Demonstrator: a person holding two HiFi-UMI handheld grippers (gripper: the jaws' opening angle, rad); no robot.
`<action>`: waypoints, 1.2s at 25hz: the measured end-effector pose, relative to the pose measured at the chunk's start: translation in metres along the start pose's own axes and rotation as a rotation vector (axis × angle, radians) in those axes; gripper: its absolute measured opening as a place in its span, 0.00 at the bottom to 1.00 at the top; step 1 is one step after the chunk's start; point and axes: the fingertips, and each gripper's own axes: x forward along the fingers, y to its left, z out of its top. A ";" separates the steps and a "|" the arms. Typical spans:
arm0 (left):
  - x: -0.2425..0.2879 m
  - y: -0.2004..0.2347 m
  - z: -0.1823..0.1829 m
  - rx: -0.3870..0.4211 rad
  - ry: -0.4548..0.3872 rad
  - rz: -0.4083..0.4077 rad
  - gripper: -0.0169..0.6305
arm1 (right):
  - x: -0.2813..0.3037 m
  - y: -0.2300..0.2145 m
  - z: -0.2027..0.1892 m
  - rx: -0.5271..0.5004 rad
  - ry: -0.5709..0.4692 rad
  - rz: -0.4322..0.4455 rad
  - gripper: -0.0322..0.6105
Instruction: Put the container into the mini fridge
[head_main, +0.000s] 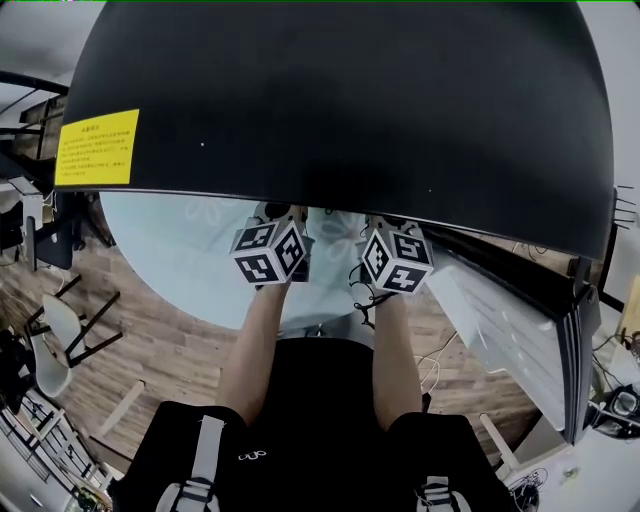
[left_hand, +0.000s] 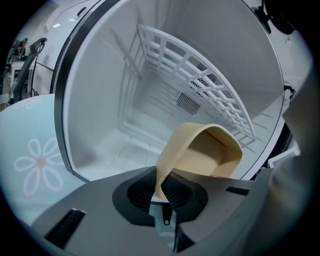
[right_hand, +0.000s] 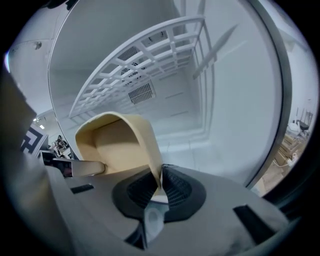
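Left gripper view: my left tool (left_hand: 161, 191) and right tool (right_hand: 159, 186) each clench the beige plastic container (left_hand: 202, 150) by its rim at the mouth of the white mini fridge (left_hand: 100, 100), with a white slatted shelf (left_hand: 200, 82) at upper right.

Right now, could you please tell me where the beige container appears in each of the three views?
Head view: not in it; the mini fridge's black top hides it.
Left gripper view: container lower centre-right, its wall pinched in the left gripper.
Right gripper view: left of centre, wall pinched in the right gripper.
Shared landmark: the white wire shelf, in both gripper views; the head view lacks it.
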 end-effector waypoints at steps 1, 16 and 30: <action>0.001 0.001 0.000 -0.002 -0.001 -0.002 0.07 | 0.001 0.000 0.000 0.000 0.001 -0.001 0.09; 0.002 0.008 0.005 -0.047 -0.019 -0.023 0.12 | 0.010 0.008 0.000 0.005 0.002 0.015 0.10; 0.003 0.004 0.004 -0.068 -0.022 -0.041 0.16 | 0.009 0.013 0.000 0.026 -0.001 0.048 0.21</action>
